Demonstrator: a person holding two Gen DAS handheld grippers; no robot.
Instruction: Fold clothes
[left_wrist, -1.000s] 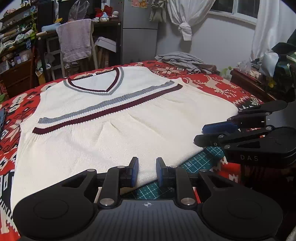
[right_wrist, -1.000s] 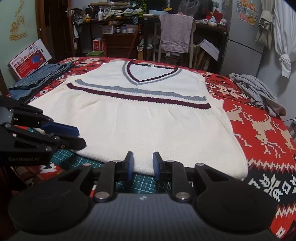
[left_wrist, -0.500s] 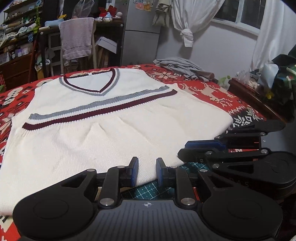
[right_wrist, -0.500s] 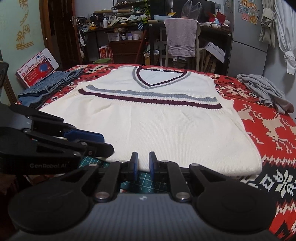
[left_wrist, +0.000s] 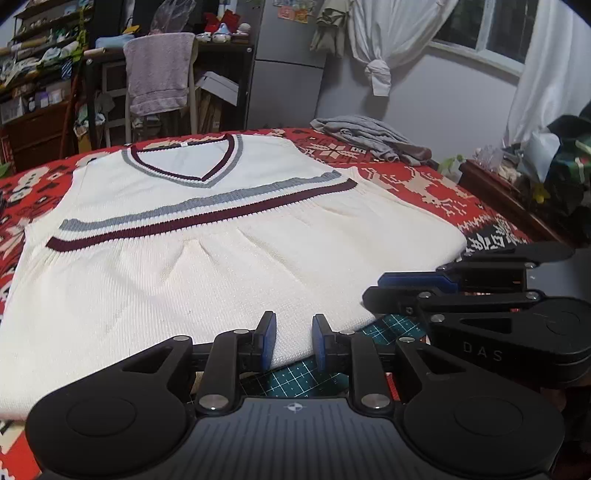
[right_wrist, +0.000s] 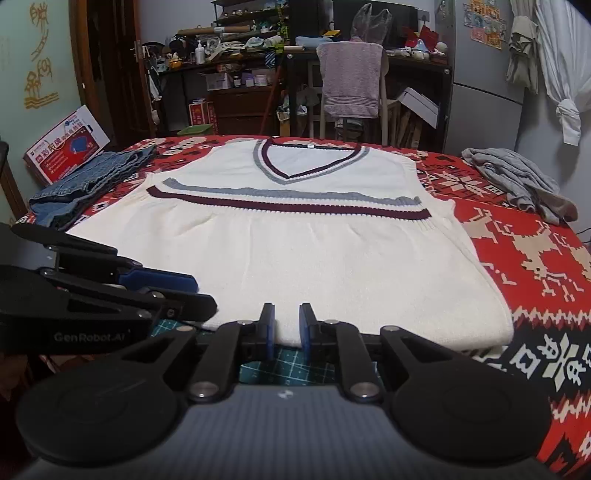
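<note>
A cream sleeveless V-neck vest with grey and maroon stripes lies flat, front up, on the red patterned tablecloth; its hem faces me. My left gripper sits at the hem's left-middle, fingers a narrow gap apart with flat fabric showing between them. The right gripper is at the hem of the vest further right, its gap narrower. Each gripper shows in the other's view, the right gripper and the left gripper, close side by side. No fabric is lifted.
A green cutting mat shows under the hem. A crumpled grey garment lies far right, folded jeans far left. Behind the table stand a chair with a towel and cluttered shelves. A wooden cabinet flanks the right side.
The right gripper's fingers have closed to a narrower gap. Both grippers have drawn closer together at the hem, and the left view has swung left to right across the vest.
</note>
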